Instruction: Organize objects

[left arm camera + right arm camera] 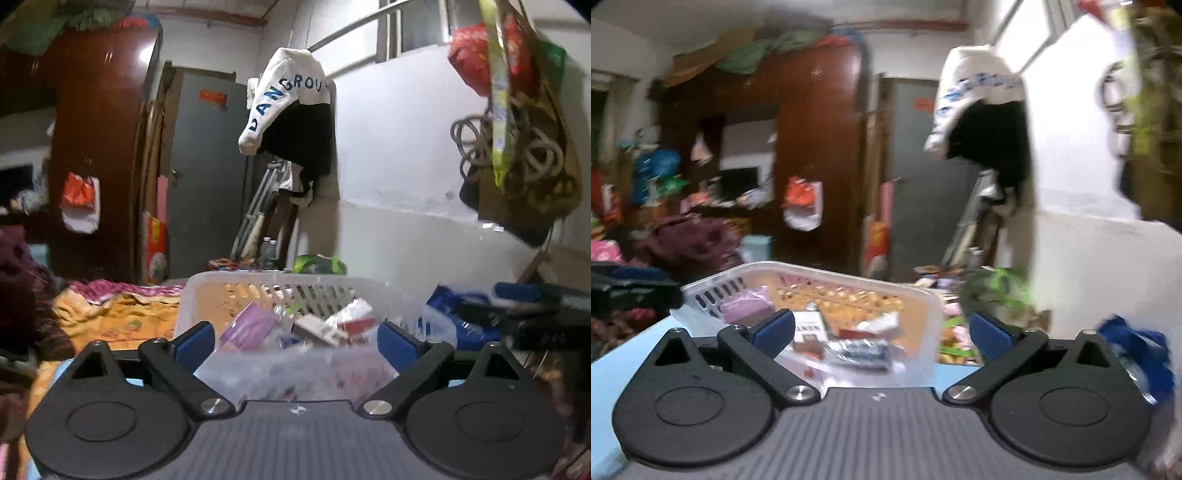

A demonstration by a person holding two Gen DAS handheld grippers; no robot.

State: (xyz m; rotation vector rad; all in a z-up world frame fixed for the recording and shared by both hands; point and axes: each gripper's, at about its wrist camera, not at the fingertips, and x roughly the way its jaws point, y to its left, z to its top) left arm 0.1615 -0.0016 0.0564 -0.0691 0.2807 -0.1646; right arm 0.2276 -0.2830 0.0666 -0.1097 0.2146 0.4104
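Both grippers wide, empty: left gripper [295, 341], right gripper [882, 332]. Risk I clip the basket [266, 282] rim, spilling packets [810, 332].

I read blue letters "DANGROU" running down the sleeve and across the shoulder of the white garment [284, 99] hanging from the rail by the wall. In the right wrist view, a white and red pack [810, 328] in the white basket [923, 295] shows letters like "KEN", too blurred to be sure. The orange sign [212, 97] on the grey door [207, 177] carries marks I cannot read.
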